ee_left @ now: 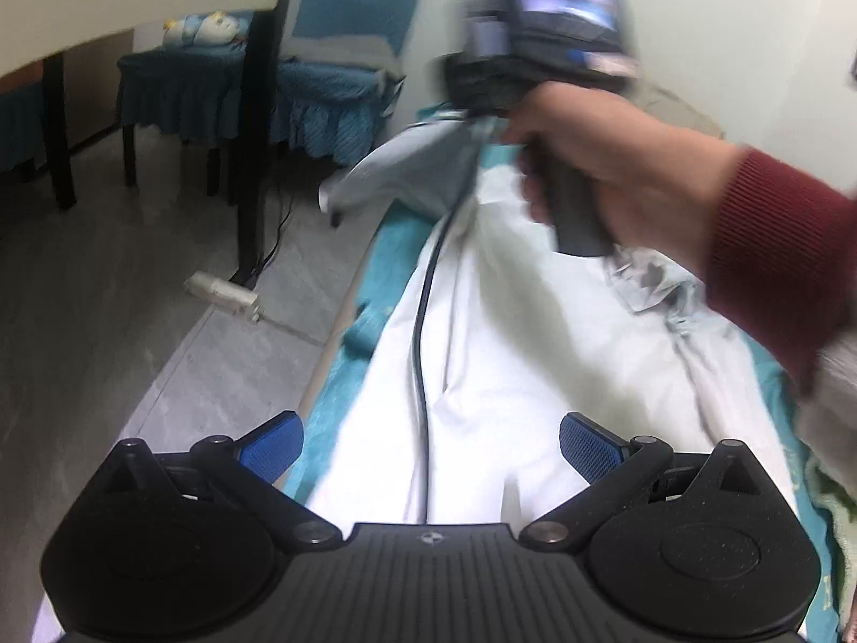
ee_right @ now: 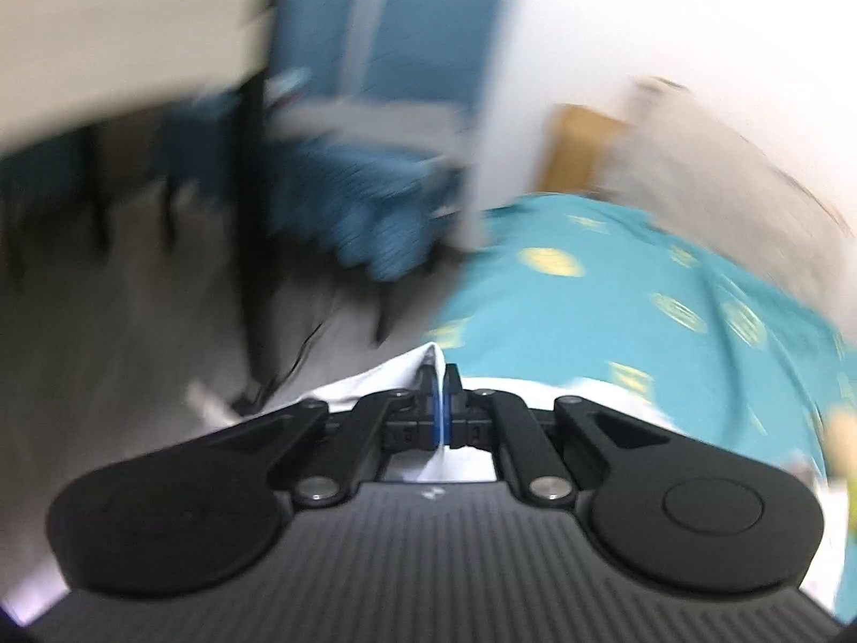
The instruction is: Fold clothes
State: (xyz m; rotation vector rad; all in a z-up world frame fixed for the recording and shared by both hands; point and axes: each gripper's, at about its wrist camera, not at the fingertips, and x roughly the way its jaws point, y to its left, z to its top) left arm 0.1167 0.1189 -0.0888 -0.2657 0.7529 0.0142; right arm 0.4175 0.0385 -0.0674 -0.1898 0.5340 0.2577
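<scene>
A white garment (ee_left: 525, 353) with a dark stripe lies along the teal bedspread (ee_left: 343, 386). My left gripper (ee_left: 431, 447) is open and empty, its blue pads (ee_left: 589, 450) spread above the garment's near end. The right gripper (ee_left: 482, 128), held by a hand in a red sleeve, is shut on the garment's far end and lifts a grey-white fold of it. In the right wrist view the right gripper (ee_right: 440, 375) is shut on white cloth (ee_right: 375, 375), with the patterned teal bedspread (ee_right: 616, 321) ahead. That view is blurred.
A grey floor (ee_left: 134, 294) lies left of the bed, with a white power strip (ee_left: 222, 289) and cables. Black table legs (ee_left: 257, 134) and blue-skirted chairs (ee_left: 182, 86) stand beyond. Crumpled pale cloth (ee_left: 669, 289) lies at the right of the bed.
</scene>
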